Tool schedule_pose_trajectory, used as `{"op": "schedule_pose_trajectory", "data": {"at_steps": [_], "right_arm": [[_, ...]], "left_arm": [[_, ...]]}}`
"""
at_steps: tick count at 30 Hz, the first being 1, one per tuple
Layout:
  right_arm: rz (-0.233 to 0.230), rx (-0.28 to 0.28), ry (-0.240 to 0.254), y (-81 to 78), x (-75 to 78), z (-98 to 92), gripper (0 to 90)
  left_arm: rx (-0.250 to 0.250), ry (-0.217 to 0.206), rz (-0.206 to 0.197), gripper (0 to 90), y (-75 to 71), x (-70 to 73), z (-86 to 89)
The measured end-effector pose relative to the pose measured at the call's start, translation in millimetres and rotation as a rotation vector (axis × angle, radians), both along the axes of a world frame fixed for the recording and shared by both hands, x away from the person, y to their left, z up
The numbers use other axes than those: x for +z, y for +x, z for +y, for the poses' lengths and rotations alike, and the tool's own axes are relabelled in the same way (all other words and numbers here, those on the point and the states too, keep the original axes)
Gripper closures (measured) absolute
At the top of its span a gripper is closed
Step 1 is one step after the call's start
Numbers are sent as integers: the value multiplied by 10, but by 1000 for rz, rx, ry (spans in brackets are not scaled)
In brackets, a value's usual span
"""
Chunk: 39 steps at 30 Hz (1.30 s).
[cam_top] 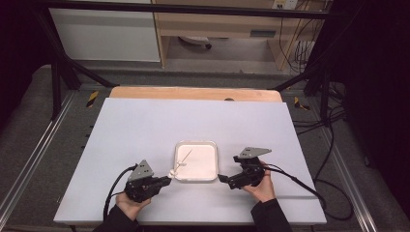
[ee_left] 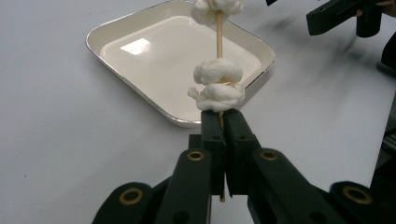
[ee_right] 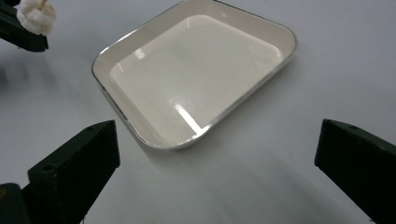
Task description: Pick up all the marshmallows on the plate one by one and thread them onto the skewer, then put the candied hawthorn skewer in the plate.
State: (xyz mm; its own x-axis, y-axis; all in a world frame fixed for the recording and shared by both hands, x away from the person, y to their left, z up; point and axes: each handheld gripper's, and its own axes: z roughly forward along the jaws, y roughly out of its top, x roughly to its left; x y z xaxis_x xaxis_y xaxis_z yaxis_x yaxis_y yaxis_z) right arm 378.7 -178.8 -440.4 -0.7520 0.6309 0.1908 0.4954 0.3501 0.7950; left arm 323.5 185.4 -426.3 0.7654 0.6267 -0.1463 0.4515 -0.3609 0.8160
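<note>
Skewer [ee_left: 219,37] with white puffy lumps [ee_left: 217,84]

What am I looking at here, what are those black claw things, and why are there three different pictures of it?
A person sits at a white table holding a hand-held two-jaw gripper in each hand. One picture comes from a camera fixed above, looking down. The other two come from cameras riding on the grippers, looking along their black jaws.

On the table lies a shallow cream tray, which holds nothing.

The left gripper is shut on a thin wooden skewer threaded with white fluffy lumps, two near the jaws and another further up the stick. The skewer's far end reaches over the tray.

The right gripper has its jaws wide open and holds nothing; it sits just beside the tray.
</note>
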Motion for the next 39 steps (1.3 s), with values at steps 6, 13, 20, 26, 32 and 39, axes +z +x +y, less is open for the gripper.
{"op": "schedule_pose_trajectory", "data": {"at_steps": [6,13,20,26,32,39], "right_arm": [[1,-47,-9,-18,-63,-235,5],[-27,-64,-15,-52,-58,-393,4],[-28,-53,-41,-79,-105,-446,3],[-27,-52,-49,-105,-114,-470,3],[-28,-56,-47,-118,-123,-501,3],[-26,-54,-51,-125,-132,-509,3]], "left_arm": [[-2,0,6,878,19,36,-10],[-6,17,13,878,69,93,-27],[-4,32,27,878,151,114,-84],[-9,35,30,878,212,147,-157],[-7,50,36,878,306,186,-238],[8,64,57,878,436,188,-334]]}}
